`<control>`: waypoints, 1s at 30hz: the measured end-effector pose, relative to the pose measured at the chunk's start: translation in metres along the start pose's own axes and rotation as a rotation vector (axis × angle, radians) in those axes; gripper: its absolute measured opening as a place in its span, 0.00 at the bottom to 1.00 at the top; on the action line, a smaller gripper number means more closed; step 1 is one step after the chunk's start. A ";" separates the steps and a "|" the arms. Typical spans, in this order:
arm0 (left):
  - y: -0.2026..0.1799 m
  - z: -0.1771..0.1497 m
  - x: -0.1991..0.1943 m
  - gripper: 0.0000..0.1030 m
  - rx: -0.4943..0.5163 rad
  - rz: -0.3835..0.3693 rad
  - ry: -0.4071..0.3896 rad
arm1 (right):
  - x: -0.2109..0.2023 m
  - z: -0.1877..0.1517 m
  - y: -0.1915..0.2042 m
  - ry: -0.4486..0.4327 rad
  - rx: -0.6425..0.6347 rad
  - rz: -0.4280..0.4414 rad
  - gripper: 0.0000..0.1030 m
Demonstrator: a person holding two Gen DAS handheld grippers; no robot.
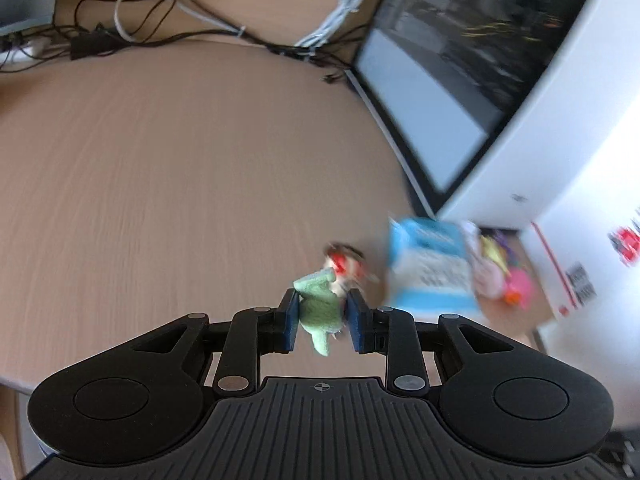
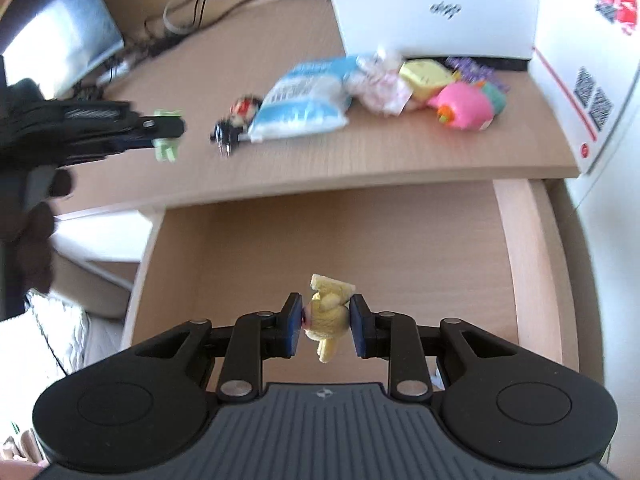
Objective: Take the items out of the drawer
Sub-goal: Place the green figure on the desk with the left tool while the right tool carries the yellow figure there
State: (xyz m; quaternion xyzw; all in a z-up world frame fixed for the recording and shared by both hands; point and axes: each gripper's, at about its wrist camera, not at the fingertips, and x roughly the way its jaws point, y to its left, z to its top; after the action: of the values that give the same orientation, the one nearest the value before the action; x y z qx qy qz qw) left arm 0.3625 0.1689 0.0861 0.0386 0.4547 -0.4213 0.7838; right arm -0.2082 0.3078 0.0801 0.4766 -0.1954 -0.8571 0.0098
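Two tongs each squeeze a small soft toy. The left tongs (image 1: 323, 322) are closed on a green plush toy (image 1: 320, 312) above the counter (image 1: 180, 180). The right tongs (image 2: 326, 326) are closed on a yellow plush toy (image 2: 328, 316) above the open drawer (image 2: 400, 248), whose wooden floor looks bare. Far on the counter lie a blue and white bag (image 2: 304, 98), a small red and black figure (image 2: 236, 120) on its left, and a pink toy (image 2: 464, 106) on its right, near a white box (image 2: 592, 80).
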 end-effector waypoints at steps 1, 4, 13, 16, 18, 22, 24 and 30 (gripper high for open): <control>0.002 0.003 0.008 0.28 -0.005 0.005 0.014 | -0.004 -0.001 -0.003 -0.009 0.000 -0.002 0.24; 0.003 0.005 0.031 0.28 0.008 0.030 0.049 | -0.013 -0.006 -0.010 -0.028 -0.003 -0.023 0.24; -0.007 0.002 0.022 0.28 0.061 0.076 -0.039 | -0.027 -0.016 -0.034 -0.039 0.045 -0.069 0.24; -0.005 0.000 -0.003 0.28 0.032 0.062 -0.092 | -0.026 -0.008 -0.038 -0.048 0.054 -0.064 0.24; -0.002 -0.007 -0.020 0.28 -0.001 0.034 -0.102 | -0.024 0.000 -0.039 -0.055 0.050 -0.059 0.24; 0.002 -0.035 -0.045 0.28 -0.047 -0.027 -0.065 | -0.015 0.026 -0.033 -0.077 0.006 -0.056 0.24; 0.002 -0.053 -0.049 0.28 -0.053 -0.058 -0.019 | -0.008 0.042 -0.027 -0.099 -0.036 -0.050 0.24; -0.007 -0.100 -0.045 0.28 0.007 -0.087 0.125 | 0.026 0.087 -0.003 -0.138 -0.181 -0.065 0.24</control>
State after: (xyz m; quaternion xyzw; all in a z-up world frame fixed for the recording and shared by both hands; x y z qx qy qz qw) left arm 0.2792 0.2366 0.0637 0.0477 0.5025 -0.4534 0.7347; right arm -0.2932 0.3334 0.0993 0.4195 -0.1017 -0.9020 0.0115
